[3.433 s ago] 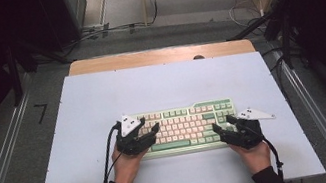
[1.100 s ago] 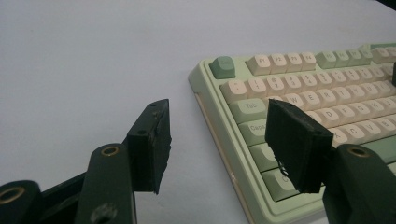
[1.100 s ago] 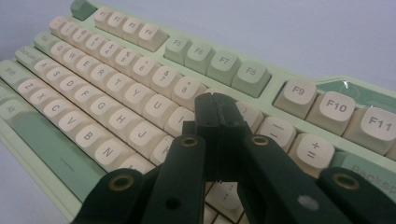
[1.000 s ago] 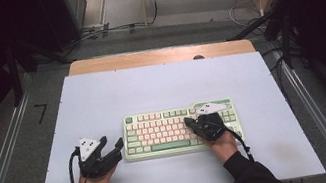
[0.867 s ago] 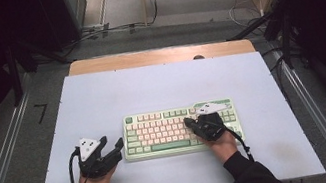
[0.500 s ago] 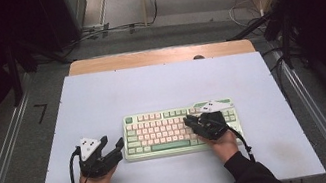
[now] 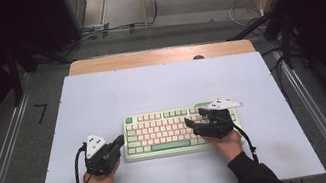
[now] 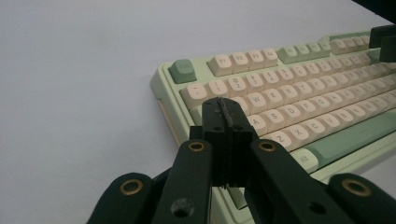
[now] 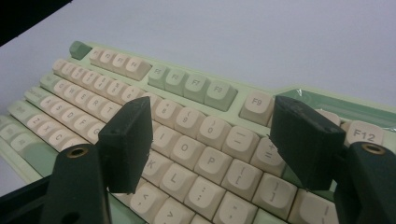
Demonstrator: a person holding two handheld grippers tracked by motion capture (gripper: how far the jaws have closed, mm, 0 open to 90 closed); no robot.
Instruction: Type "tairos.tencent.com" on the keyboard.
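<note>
Pale green keyboard with cream keycaps (image 7: 180, 129) sits square on the white bench (image 7: 150, 88); right hand-held gripper (image 7: 195, 121), jaws just spread wide, may snag keycaps; left hand-held gripper (image 7: 118, 141), just clenched empty, could nudge it askew.

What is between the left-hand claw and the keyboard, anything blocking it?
Nothing visible. The left gripper sits just off the left end of the keyboard, jaws pressed together with nothing between them, having just closed. Between it and the keyboard's edge lies bare white table.

Pale surface (image 7: 159, 82) with wooden far edge (image 7: 159, 55), grey carpet floor (image 7: 8, 149), cables (image 7: 104, 30), dark sides, metal rails (image 7: 315, 115).
</note>
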